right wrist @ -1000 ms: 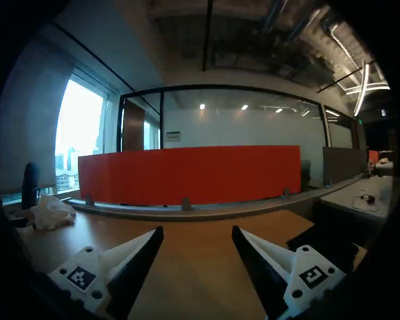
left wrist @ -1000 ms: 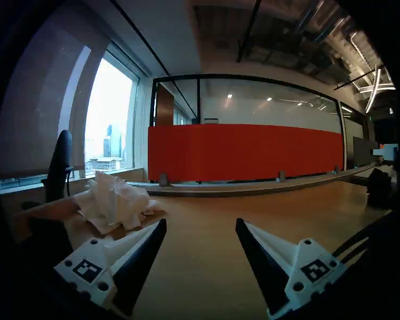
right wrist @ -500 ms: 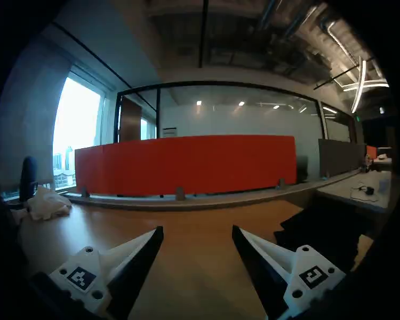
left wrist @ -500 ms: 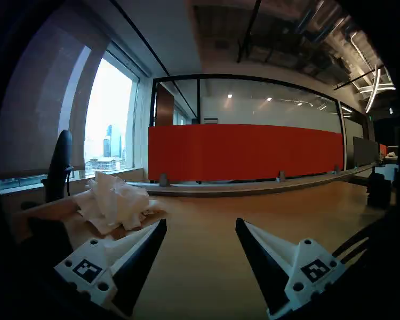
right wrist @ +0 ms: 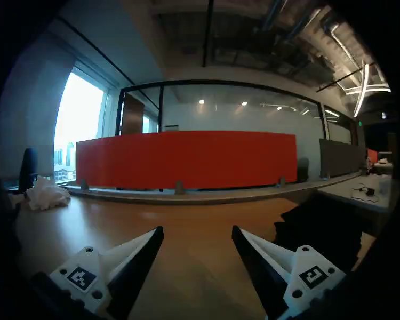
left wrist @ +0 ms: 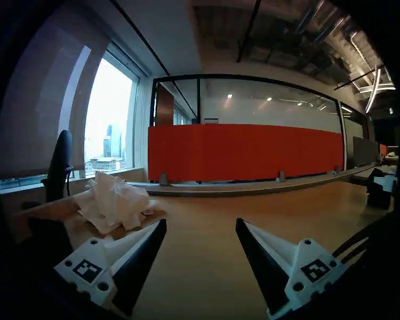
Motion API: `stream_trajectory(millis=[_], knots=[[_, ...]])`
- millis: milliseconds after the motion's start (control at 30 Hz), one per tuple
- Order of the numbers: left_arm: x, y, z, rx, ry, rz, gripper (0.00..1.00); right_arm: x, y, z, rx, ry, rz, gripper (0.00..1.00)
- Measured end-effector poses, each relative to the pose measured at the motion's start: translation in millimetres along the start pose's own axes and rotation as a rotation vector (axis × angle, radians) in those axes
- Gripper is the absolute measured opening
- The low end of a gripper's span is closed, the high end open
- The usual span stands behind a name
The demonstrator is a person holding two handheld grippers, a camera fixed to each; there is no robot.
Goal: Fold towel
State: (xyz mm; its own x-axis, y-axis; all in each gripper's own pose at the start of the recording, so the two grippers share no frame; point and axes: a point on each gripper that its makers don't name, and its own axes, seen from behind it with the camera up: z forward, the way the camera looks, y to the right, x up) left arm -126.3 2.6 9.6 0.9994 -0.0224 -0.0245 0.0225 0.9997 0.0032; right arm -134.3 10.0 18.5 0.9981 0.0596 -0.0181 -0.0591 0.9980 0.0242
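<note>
A crumpled white towel (left wrist: 113, 203) lies in a heap on the wooden table (left wrist: 210, 256), ahead and to the left of my left gripper (left wrist: 200, 226). That gripper is open, its white fingers apart with nothing between them. In the right gripper view the same towel (right wrist: 46, 193) is small and far off at the left. My right gripper (right wrist: 197, 233) is open too, low over bare wood. A dark cloth (right wrist: 322, 229) lies on the table just ahead to its right.
A red divider panel (left wrist: 245, 152) runs along the table's far edge, with a glass wall behind it. A black office chair (left wrist: 58, 168) stands by the window at the left. The other gripper (left wrist: 382, 186) is at the right edge. Another desk (right wrist: 365, 194) stands at the far right.
The right gripper view has shifted downward relative to the scene, so the red divider sits higher and the dark cloth shows larger. The left gripper has stayed still.
</note>
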Motion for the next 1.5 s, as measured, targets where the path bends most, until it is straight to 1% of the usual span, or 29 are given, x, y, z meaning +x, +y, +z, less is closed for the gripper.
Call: stream_trajectory(millis=[400, 700, 1500], knots=[[-0.4, 0.2, 0.4, 0.0, 0.0, 0.0, 0.96, 0.7, -4.1, -3.6, -0.001, 0.01, -0.019, 0.99], [-0.4, 0.0, 0.0, 0.0, 0.0, 0.0, 0.96, 0.4, -5.6, -6.3, 0.002, 0.012, -0.017, 1.0], [1.1, -0.2, 0.0, 0.0, 0.0, 0.0, 0.96, -2.3, -3.8, -6.0, -0.001, 0.009, -0.013, 1.0]])
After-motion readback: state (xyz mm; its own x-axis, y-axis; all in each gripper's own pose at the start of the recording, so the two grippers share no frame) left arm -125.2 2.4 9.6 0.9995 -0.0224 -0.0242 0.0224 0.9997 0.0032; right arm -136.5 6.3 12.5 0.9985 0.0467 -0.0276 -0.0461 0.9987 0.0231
